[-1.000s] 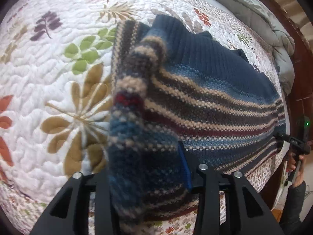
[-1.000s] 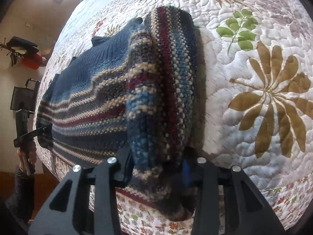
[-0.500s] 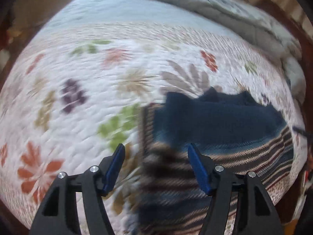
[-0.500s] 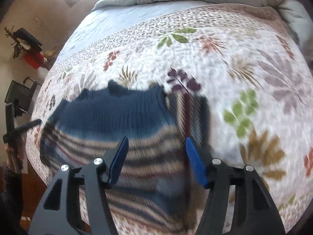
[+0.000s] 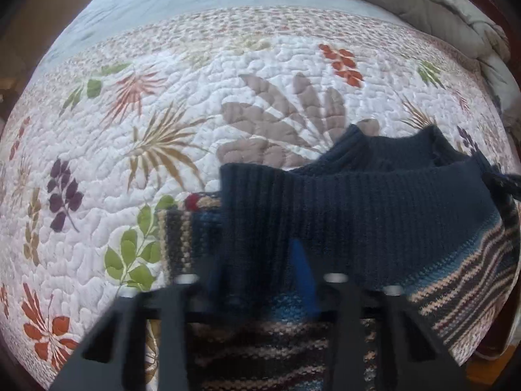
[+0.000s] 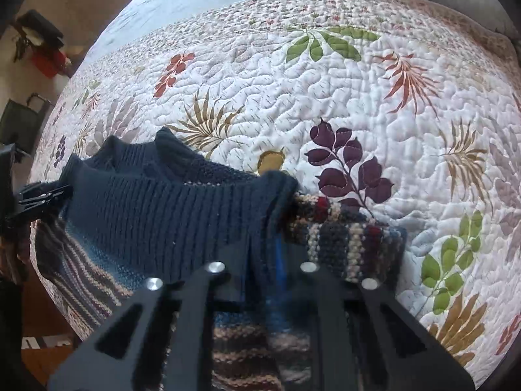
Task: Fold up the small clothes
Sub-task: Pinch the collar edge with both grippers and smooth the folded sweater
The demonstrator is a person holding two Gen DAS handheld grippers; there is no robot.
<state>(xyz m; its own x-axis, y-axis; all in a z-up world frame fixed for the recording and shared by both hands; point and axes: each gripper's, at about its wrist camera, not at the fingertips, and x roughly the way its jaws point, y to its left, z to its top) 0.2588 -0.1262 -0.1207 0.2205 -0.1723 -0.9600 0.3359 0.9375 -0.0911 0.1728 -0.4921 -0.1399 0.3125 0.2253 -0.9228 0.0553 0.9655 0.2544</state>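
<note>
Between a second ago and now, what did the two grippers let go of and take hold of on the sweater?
Both grippers dropped the striped sleeves they had folded inward, opened, and shifted to the sweater's navy ribbed hem. The left gripper and right gripper are now closing on that hem's two corners, knit bunched between the pads. Sleeves stay folded in; the sweater is still on the floral quilt.
</note>
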